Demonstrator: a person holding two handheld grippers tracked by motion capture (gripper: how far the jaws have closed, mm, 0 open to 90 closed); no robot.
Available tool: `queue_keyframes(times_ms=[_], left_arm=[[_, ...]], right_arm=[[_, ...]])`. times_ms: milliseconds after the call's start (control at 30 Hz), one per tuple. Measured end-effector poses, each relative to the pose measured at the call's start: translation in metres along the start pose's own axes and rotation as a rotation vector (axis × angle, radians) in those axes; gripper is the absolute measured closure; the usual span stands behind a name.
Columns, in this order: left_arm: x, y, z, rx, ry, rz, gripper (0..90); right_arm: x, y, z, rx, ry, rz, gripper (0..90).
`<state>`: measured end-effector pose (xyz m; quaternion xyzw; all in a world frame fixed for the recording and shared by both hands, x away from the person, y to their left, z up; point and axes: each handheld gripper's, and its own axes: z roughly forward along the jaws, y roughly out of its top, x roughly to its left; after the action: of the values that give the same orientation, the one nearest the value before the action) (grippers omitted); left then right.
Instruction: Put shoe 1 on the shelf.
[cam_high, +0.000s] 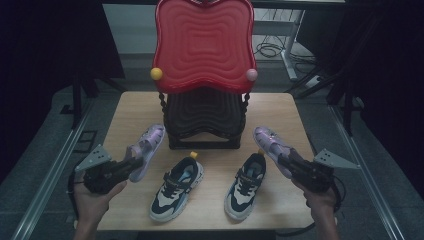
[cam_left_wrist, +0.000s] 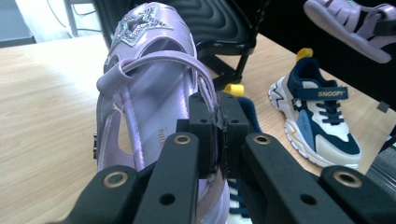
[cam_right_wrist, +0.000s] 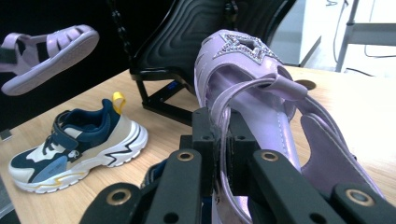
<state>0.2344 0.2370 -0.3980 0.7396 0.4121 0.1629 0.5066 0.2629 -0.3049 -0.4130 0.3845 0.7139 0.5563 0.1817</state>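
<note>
With each gripper (cam_high: 131, 165) (cam_high: 289, 161) clamped on a lilac sandal (cam_high: 146, 150) (cam_high: 272, 148), both are kept level and steered toward the rack (cam_high: 204, 120) at centre frame.

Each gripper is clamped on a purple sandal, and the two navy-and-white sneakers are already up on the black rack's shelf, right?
Not quite. The left gripper and right gripper do each clamp a purple sandal, but the high view shows both sneakers on the table, in front of the black rack.
</note>
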Motion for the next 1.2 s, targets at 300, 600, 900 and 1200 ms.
queue_keyframes(times_ms=[300, 600, 900, 1200], left_arm=[[-0.003, 0.005, 0.012, -0.011, -0.016, 0.004, 86.9], [-0.007, 0.012, 0.025, -0.016, -0.032, 0.016, 86.9], [-0.011, 0.014, 0.039, -0.011, -0.042, 0.029, 86.9], [-0.013, 0.019, 0.047, -0.03, -0.045, 0.037, 86.9]], right_arm=[[0.01, 0.003, 0.016, 0.011, 0.023, -0.006, 84.8], [0.02, 0.007, 0.03, 0.016, 0.048, -0.019, 84.7], [0.029, 0.011, 0.046, 0.006, 0.062, -0.025, 84.7], [0.032, 0.012, 0.061, 0.008, 0.073, -0.013, 84.7]])
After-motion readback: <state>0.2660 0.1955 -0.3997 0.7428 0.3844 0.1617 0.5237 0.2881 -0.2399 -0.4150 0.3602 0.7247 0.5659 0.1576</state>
